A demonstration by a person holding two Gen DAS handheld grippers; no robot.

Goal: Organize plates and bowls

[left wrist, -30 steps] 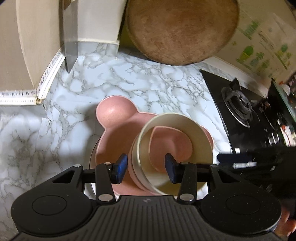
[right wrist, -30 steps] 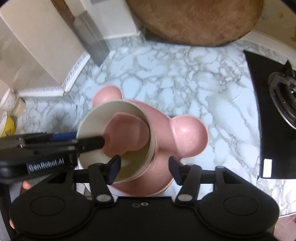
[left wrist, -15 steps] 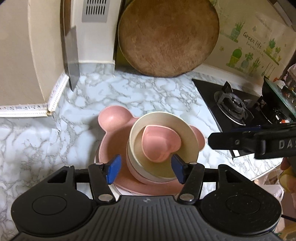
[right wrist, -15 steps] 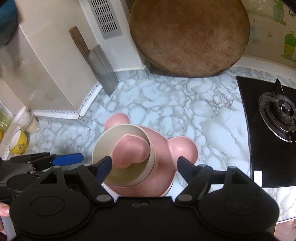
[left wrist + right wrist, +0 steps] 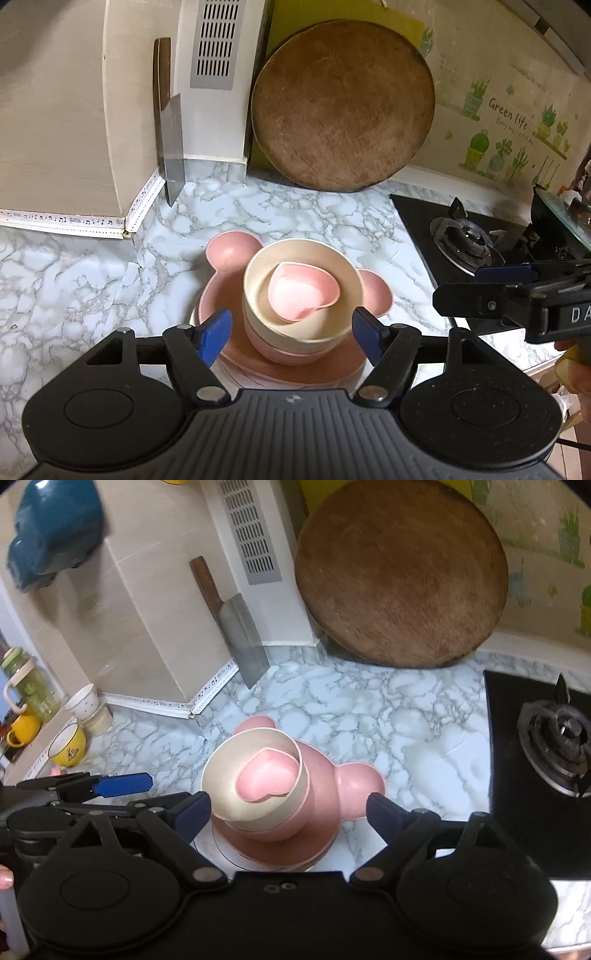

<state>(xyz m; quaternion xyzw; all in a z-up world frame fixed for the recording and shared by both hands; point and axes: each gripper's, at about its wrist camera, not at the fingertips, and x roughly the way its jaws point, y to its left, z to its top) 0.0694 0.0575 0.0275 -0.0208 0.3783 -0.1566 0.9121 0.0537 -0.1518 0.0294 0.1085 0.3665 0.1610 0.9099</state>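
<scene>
A stack of dishes stands on the marble counter. A pink heart-shaped dish lies in a cream bowl, which sits on a pink bear-eared plate with more plates under it. My left gripper is open and empty, held above the near side of the stack. My right gripper is open and empty, also above the stack's near side. Each gripper shows in the other's view, the right one at the right, the left one at the left.
A round wooden board leans on the back wall. A cleaver leans in the corner. A gas hob lies to the right. Cups and a bottle stand at far left.
Both grippers have pulled back and up from the stack and opened wider. The stack has stayed in place.
</scene>
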